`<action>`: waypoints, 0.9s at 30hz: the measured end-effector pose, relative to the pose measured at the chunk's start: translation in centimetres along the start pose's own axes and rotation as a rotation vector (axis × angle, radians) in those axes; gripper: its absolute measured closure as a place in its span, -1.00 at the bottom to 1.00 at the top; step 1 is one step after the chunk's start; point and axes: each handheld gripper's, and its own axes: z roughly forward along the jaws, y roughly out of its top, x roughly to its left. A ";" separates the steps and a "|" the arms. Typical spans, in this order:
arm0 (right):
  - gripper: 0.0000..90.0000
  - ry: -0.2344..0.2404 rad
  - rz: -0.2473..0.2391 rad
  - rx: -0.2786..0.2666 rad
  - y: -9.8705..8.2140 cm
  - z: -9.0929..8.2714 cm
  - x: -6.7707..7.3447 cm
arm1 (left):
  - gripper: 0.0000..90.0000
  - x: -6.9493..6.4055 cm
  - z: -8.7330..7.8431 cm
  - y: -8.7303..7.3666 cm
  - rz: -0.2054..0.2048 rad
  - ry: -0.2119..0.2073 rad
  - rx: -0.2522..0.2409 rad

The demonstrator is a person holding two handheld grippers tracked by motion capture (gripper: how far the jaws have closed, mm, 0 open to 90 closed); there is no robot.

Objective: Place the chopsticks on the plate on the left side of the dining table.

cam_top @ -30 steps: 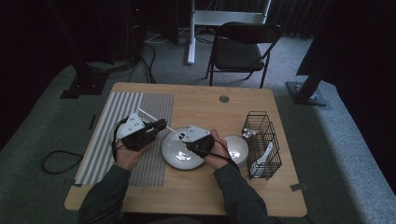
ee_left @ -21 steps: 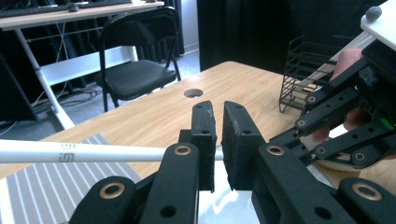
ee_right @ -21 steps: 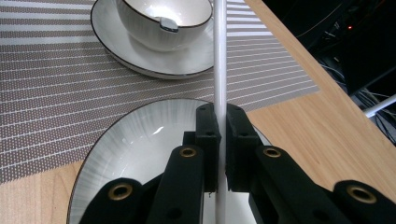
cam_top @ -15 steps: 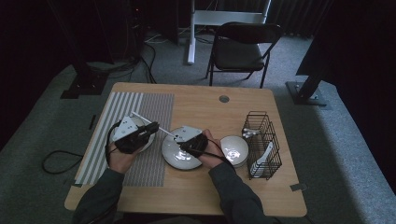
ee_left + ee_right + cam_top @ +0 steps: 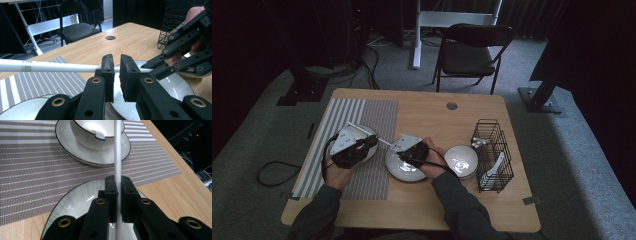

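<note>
- Right gripper (image 5: 117, 192) pinches a white chopstick (image 5: 117, 157) above the plate (image 5: 72, 202).
- Left gripper (image 5: 116, 67), jaws just easing apart, holds nothing.
- Chopstick not yet laid by the bowl (image 5: 96, 131); I'd say midway.

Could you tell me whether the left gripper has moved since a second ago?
Yes. In the high view the left gripper has come toward the person along the striped placemat, now lying over the bowl and saucer.
</note>
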 end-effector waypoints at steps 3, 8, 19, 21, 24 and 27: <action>0.91 0.005 -0.004 0.000 0.2 0.2 0.1 | 0.83 0.1 -0.1 -0.3 -0.005 0.004 0.002; 0.91 0.014 -0.004 0.004 0.4 0.6 0.2 | 0.82 0.2 -0.4 -0.7 -0.016 0.015 0.005; 0.91 0.037 -0.014 0.012 0.7 1.6 0.7 | 0.80 0.5 -1.1 -2.0 -0.041 0.039 0.014; 0.91 0.042 -0.018 0.012 0.9 1.8 0.9 | 0.80 0.6 -1.3 -2.2 -0.043 0.046 0.015; 0.91 0.049 -0.026 0.016 1.1 2.0 1.0 | 0.80 0.7 -1.6 -2.6 -0.050 0.056 0.018; 0.91 0.054 -0.034 0.018 1.2 2.2 1.1 | 0.79 0.8 -1.7 -3.1 -0.062 0.063 0.022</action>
